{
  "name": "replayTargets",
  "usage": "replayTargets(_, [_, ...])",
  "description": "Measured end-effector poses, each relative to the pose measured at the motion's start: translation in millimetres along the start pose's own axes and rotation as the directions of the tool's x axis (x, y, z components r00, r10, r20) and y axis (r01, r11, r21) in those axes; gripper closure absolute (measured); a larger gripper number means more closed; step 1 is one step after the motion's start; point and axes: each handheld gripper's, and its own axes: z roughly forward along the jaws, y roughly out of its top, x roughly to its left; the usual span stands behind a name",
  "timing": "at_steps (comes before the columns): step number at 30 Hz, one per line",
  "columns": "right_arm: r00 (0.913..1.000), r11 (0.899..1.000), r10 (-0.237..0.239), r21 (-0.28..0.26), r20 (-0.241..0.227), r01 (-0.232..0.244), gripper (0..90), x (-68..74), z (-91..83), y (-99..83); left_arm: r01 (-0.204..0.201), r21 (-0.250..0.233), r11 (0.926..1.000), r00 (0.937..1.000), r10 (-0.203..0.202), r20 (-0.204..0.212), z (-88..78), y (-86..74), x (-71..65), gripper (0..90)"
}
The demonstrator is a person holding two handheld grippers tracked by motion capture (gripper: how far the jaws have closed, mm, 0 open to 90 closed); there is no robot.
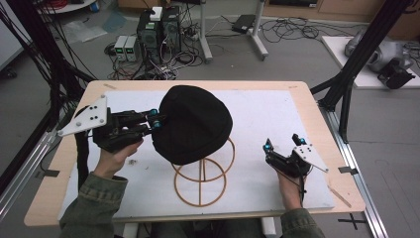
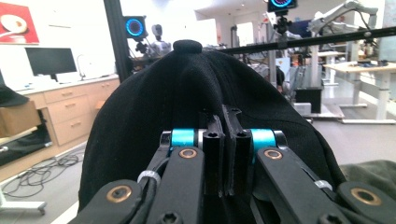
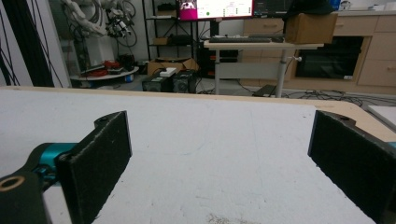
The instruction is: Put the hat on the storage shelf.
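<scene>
Wooden bench [image 1: 312,106] with rounded corners, pale edge showing all round. White mat [image 1: 267,119] covers most of its top, a few dark specks near the front left. Tan wire stand [image 1: 200,181] sits on the mat near the front middle, its ring base flat on it.

A plain black cap [image 1: 195,124] is seen on a tan wire stand [image 1: 202,181]; beneath the stand, a white mat [image 1: 277,119] is laid on a pale wooden table [image 1: 317,124].
</scene>
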Motion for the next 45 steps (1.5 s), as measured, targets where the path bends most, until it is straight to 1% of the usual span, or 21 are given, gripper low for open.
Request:
replayTargets(3, [1.0, 1.0, -0.007, -0.003, -0.001, 0.007, 5.2, -0.1, 0.0, 0.0, 0.005, 0.016, 0.9999, 0.9997, -0.006, 0.023, 3.3, -2.0, -0.4, 87.3])
replayTargets(5, [1.0, 1.0, -0.003, 0.0, -0.001, 0.003, 5.2, 0.4, -0.1, -0.1, 0.008, 0.027, 0.9996, 0.9993, -0.009, 0.035, 6.6, -3.7, -1.0, 87.2])
replayTargets(7, [1.0, 1.0, -0.004, 0.001, -0.002, 0.004, 5.2, 0.4, -0.2, 0.0, 0.007, 0.038, 0.9992, 0.9984, -0.009, 0.055, 10.2, -5.2, -2.0, 87.2])
replayTargets(10, [1.0, 1.0, -0.005, 0.0, 0.0, 0.005, 5.2, 0.5, -0.2, 0.0, 0.006, 0.053, 0.9986, 0.9973, -0.01, 0.072, 14.5, -6.2, -4.4, 87.2])
replayTargets(11, [1.0, 1.0, -0.006, 0.0, 0.0, 0.006, 5.2, 0.4, -0.3, 0.0, 0.0, 0.063, 0.998, 0.9966, -0.005, 0.082, 16.2, -6.3, -5.9, 87.2])
replayTargets(14, [0.9999, 1.0, -0.012, 0.002, -0.002, 0.012, 5.2, 0.1, -0.2, -0.2, -0.003, 0.073, 0.9973, 0.9961, -0.003, 0.088, 18.1, -6.6, -8.2, 87.3])
replayTargets(17, [0.9999, 1.0, -0.012, 0.003, 0.0, 0.012, 5.2, 0.0, -0.2, -0.3, -0.01, 0.097, 0.9952, 0.9946, 0.0, 0.104, 21.1, -7.4, -10.5, 87.3])
replayTargets(21, [1.0, 1.0, -0.008, 0.003, 0.002, 0.008, 5.2, 0.2, -0.4, -0.2, -0.014, 0.113, 0.9935, 0.9944, 0.001, 0.106, 23.4, -8.4, -11.0, 87.1])
replayTargets(24, [0.9999, 1.0, -0.013, 0.003, 0.001, 0.013, 5.2, 0.0, -0.2, -0.4, -0.009, 0.118, 0.9929, 0.9947, -0.004, 0.103, 23.3, -8.5, -10.0, 87.1])
replayTargets(28, [1.0, 1.0, -0.008, 0.005, 0.001, 0.008, 5.2, -0.1, -0.5, -0.4, 0.003, 0.121, 0.9926, 0.9937, -0.017, 0.111, 23.7, -9.2, -9.1, 87.1])
replayTargets(36, [1.0, 1.0, -0.007, 0.006, 0.002, 0.007, 5.2, -0.3, -0.4, -0.5, 0.014, 0.15, 0.9886, 0.9923, -0.033, 0.119, 25.2, -9.9, -8.7, 86.9])
replayTargets(45, [0.9999, 1.0, -0.011, 0.002, 0.004, 0.011, 5.2, -0.5, -0.2, -0.4, 0.019, 0.173, 0.9847, 0.9937, -0.037, 0.106, 26.9, -12.2, -7.9, 83.5])
